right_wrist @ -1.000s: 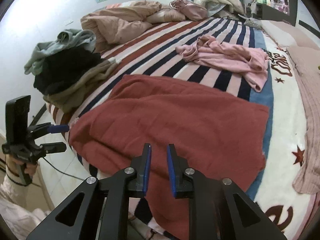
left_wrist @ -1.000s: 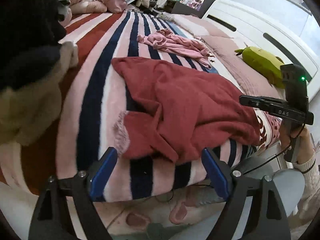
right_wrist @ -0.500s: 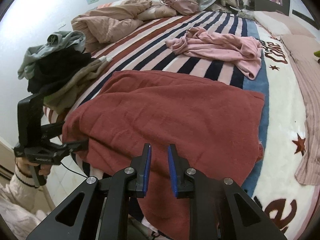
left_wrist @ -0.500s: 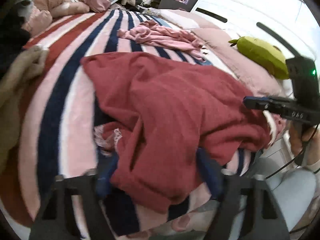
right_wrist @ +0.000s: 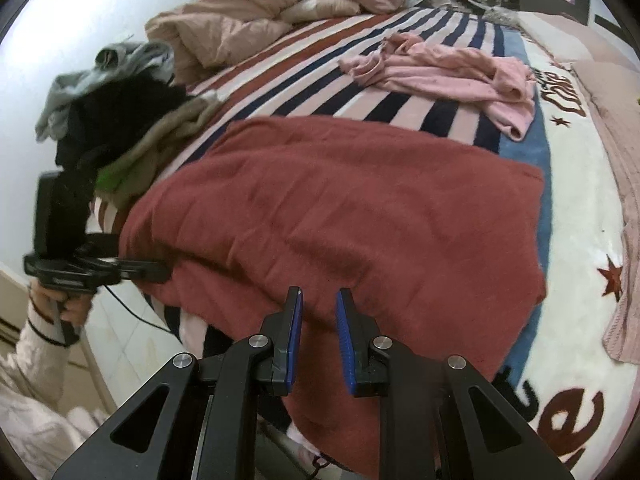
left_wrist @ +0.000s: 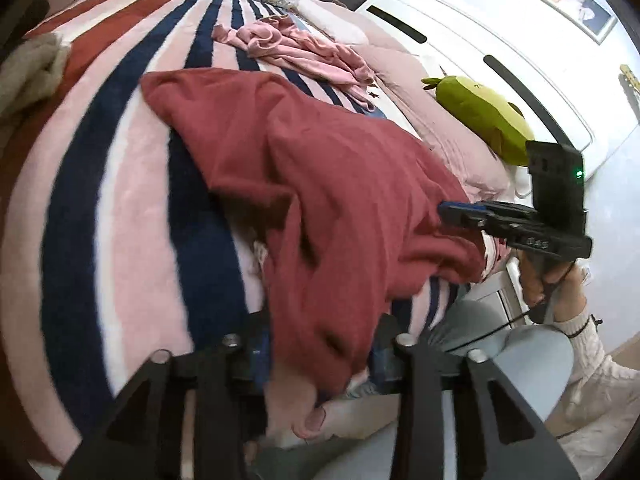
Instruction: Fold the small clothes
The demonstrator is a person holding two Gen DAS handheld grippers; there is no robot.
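Note:
A dark red garment (left_wrist: 320,184) (right_wrist: 360,208) lies spread on the striped bed blanket (left_wrist: 120,200), its near edge hanging over the bedside. My left gripper (left_wrist: 320,344) (right_wrist: 156,270) is at the garment's near left corner. Its jaws are closing, a bunch of red cloth fills the gap and hides the fingertips. My right gripper (right_wrist: 319,304) (left_wrist: 444,210) sits at the near right corner. Only a narrow gap shows between its blue pads, and their tips pinch the red cloth.
A crumpled pink garment (left_wrist: 296,46) (right_wrist: 448,72) lies farther up the bed. A pile of grey, black and beige clothes (right_wrist: 120,112) sits at the left edge, a beige duvet (right_wrist: 224,28) behind it. A green plush toy (left_wrist: 480,112) rests by the white headboard (left_wrist: 480,52).
My left gripper has moved forward and down onto the garment's near corner and its jaws have narrowed around the cloth, which now bunches between them. The right gripper has stayed put.

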